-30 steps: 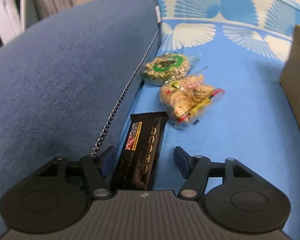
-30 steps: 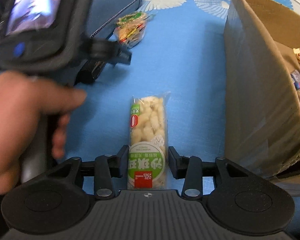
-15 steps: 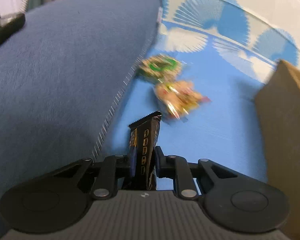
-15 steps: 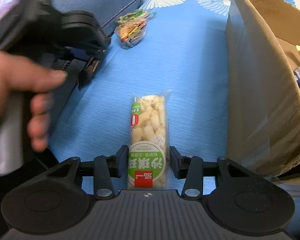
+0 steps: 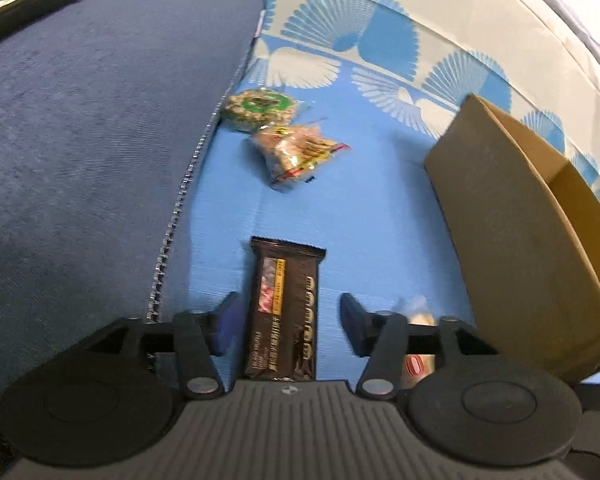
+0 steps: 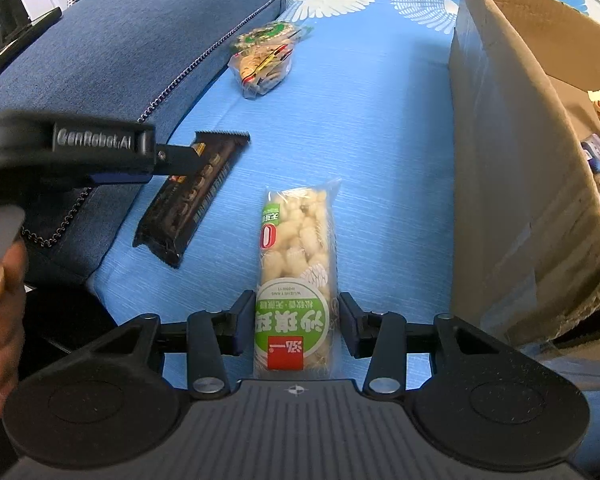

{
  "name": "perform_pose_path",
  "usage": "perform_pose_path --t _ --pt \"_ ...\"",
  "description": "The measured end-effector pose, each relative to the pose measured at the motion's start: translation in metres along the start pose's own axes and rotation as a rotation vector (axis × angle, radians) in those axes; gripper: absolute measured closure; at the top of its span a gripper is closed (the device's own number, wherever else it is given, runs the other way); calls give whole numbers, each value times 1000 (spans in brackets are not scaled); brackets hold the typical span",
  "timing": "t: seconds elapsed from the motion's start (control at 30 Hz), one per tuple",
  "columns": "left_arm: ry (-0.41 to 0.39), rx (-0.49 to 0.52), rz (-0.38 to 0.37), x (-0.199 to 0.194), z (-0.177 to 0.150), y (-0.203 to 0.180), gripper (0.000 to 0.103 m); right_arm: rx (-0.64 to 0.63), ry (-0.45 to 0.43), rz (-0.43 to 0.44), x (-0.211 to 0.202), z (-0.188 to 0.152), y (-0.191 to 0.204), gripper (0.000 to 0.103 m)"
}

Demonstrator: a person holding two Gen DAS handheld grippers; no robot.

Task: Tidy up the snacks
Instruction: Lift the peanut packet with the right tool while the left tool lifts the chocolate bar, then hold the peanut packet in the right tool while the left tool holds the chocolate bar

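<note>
Half a second ago the left gripper (image 5: 286, 322) pinched the dark bar (image 5: 286, 312); now its jaws stand wide and the bar lies flat between them, released short of the box (image 5: 532, 248). Regrasp likely needed. Right gripper (image 6: 294, 322) brackets the puff pack (image 6: 296, 276), not clamped. Cushion edge close left; open room ahead.

Even indoor light; fisheye-warped edges; slight blur.
</note>
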State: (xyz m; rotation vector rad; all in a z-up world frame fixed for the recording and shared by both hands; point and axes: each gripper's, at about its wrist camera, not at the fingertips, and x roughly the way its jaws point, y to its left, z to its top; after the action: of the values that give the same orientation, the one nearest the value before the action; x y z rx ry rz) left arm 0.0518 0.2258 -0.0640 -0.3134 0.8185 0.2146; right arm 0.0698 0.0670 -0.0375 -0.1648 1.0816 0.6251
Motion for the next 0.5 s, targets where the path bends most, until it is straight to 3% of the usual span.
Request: perform_pose_path --t 0.07,0.3,0.37,0.43,0.5 --pt "0 32 16 3 0 -6 27 -1 0 1 1 0 -1 57" --pt "68 70 35 21 -2 -10 29 -7 -6 2 1 -1 0 56" --pt "95 92 47 26 -4 -13 40 -8 -8 1 1 -2 0 56" --pt "101 102 72 29 -5 -15 60 -10 -12 1 1 -2 0 56" --pt "97 103 67 28 -5 -15 60 -10 -19 0 0 -3 1 56"
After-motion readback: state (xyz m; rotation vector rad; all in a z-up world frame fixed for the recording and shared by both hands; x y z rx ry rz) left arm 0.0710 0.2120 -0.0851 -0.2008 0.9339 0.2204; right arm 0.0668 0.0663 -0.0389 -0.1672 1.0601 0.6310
